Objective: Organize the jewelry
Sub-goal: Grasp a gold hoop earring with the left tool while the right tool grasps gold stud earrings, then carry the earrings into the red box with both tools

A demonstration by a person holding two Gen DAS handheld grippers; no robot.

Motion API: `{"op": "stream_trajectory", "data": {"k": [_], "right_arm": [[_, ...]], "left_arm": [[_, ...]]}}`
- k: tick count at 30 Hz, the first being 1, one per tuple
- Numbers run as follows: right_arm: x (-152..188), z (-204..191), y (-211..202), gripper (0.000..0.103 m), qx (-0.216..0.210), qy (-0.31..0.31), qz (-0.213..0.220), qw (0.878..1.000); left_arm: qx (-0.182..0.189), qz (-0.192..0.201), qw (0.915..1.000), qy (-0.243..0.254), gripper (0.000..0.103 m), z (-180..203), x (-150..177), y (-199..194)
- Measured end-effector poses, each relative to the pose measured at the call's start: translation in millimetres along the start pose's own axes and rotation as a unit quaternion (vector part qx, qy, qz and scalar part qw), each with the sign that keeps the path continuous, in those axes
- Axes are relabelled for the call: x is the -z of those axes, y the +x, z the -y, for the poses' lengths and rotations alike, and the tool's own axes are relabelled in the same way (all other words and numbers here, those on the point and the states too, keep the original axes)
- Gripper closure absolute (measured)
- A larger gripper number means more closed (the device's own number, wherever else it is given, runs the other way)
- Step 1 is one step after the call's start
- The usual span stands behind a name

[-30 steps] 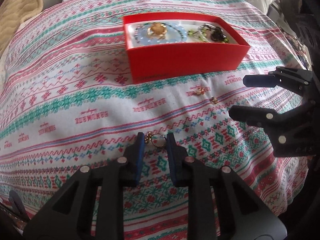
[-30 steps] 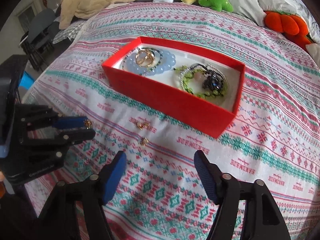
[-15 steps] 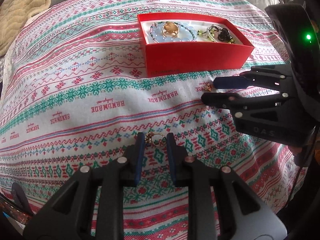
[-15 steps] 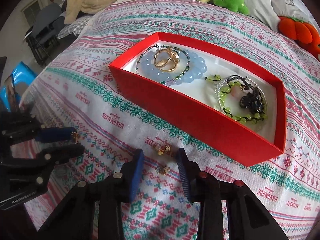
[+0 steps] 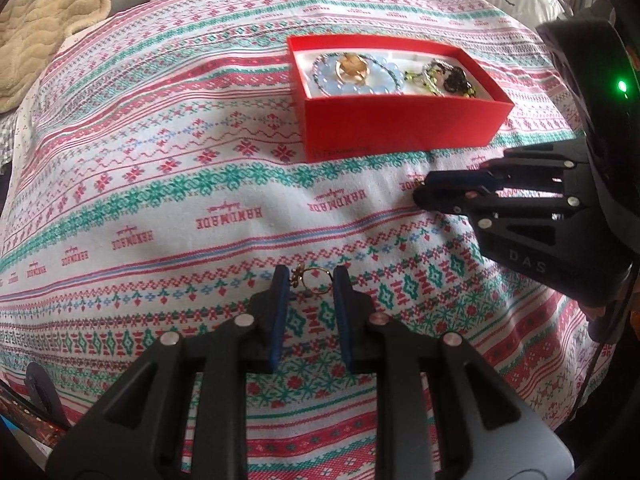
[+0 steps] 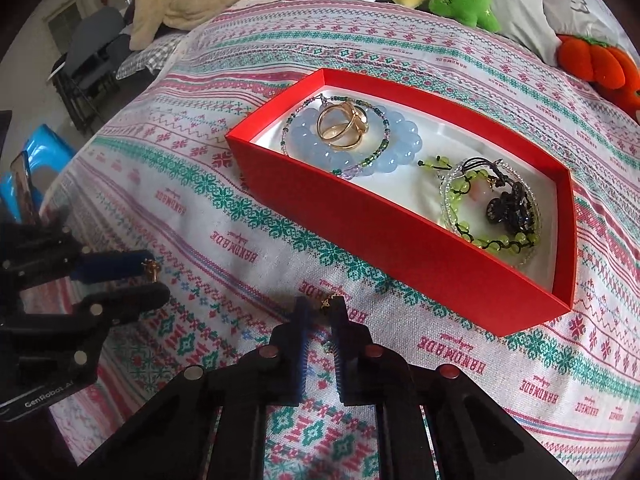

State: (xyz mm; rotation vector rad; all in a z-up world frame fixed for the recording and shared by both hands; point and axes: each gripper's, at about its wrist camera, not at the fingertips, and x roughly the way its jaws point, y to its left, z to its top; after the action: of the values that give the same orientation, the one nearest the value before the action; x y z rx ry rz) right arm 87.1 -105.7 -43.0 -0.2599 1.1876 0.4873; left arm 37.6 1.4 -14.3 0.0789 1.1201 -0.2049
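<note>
- left gripper (image 5: 308,280): matte black plastic linkage arms; round silver screw heads at the joints; blue ribbed pads inside the fingers; white "GenRobot" lettering on its side in the right wrist view
- right gripper (image 6: 320,306): same black frame, silver screws and blue pads; raised "DAS" lettering; black housing with a green light; thin black cable beneath

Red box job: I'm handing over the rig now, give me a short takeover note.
Left hand-held gripper: shut on the gold ring, just above the bedspread.
Right hand-held gripper: jaws have just been closing, now shut on a small gold earring in front of the red box.
Done: bracelets and two gold rings lie in the box.
Left: carry both pieces into the box.
</note>
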Motion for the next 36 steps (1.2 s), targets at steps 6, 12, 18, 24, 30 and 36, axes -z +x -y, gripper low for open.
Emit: {"op": "stream_trajectory", "data": {"k": [6,12,18,24,30,36], "right_arm": [[2,3,-18,0.093,-0.005,0.007,0.007,1.000],[1,7,-39,0.093,-0.009,0.017,0.026,0.999],[-1,15,-61,0.093,-0.016,0.031,0.048,0.998],[-4,26,-74,0.093,-0.015,0.048,0.059,0.997],[-10,38,-81,0.093,-0.014,0.068,0.074,0.995],[-14,48,-86,0.093,-0.007,0.081,0.087,0.993]], "left_arm": [[-0.005,0.007,0.9999,-0.013,0.079,-11,1,-8],[-0.003,0.024,0.9995,-0.018,0.079,-16,-1,-20],[-0.001,0.047,0.9986,-0.026,0.079,-15,-14,-30],[0.002,0.057,0.9976,-0.038,0.079,-17,-23,-36],[0.005,0.066,0.9968,-0.046,0.079,-15,-36,-35],[0.015,0.082,0.9952,-0.051,0.079,-8,-53,-36]]}}
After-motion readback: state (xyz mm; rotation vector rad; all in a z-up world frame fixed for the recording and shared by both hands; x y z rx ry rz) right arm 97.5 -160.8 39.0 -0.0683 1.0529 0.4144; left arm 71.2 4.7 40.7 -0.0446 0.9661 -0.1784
